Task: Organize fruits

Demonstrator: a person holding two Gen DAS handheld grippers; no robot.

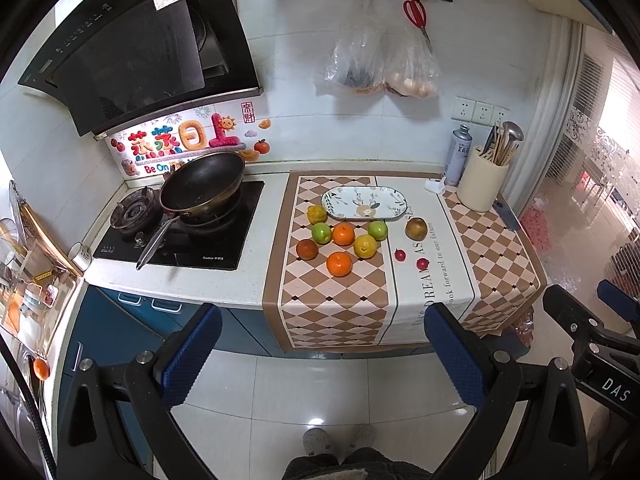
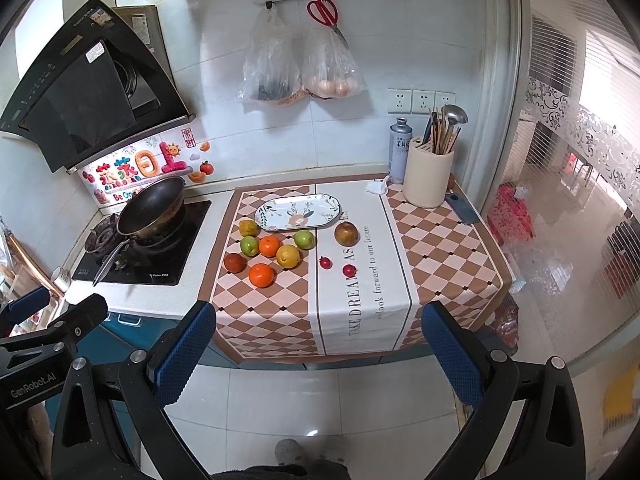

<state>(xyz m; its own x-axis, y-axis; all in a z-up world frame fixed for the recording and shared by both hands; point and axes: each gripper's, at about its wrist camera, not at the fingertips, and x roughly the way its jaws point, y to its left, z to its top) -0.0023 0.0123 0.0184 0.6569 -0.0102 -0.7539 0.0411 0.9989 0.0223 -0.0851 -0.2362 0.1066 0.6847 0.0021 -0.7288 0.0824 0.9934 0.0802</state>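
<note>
An empty oval patterned plate [image 1: 364,203] [image 2: 298,213] lies on a checkered cloth [image 1: 332,312] [image 2: 264,328] on the counter. In front of it sit several fruits: two oranges [image 1: 339,264] [image 2: 261,275], green apples [image 1: 321,233] [image 2: 305,239], yellow fruits [image 1: 365,245] [image 2: 287,256], a dark red fruit [image 1: 307,249] [image 2: 235,262], a brown fruit [image 1: 416,228] [image 2: 346,233] and two small red ones [image 1: 400,255] [image 2: 325,263]. My left gripper [image 1: 324,356] and right gripper [image 2: 320,356] are both open and empty, held back over the floor, well short of the counter.
A gas hob with a black wok [image 1: 202,182] [image 2: 152,206] is left of the cloth. A cream utensil holder [image 1: 482,182] [image 2: 428,178] and a spray can [image 1: 457,156] [image 2: 399,150] stand at the back right. Bags [image 1: 376,60] hang on the wall.
</note>
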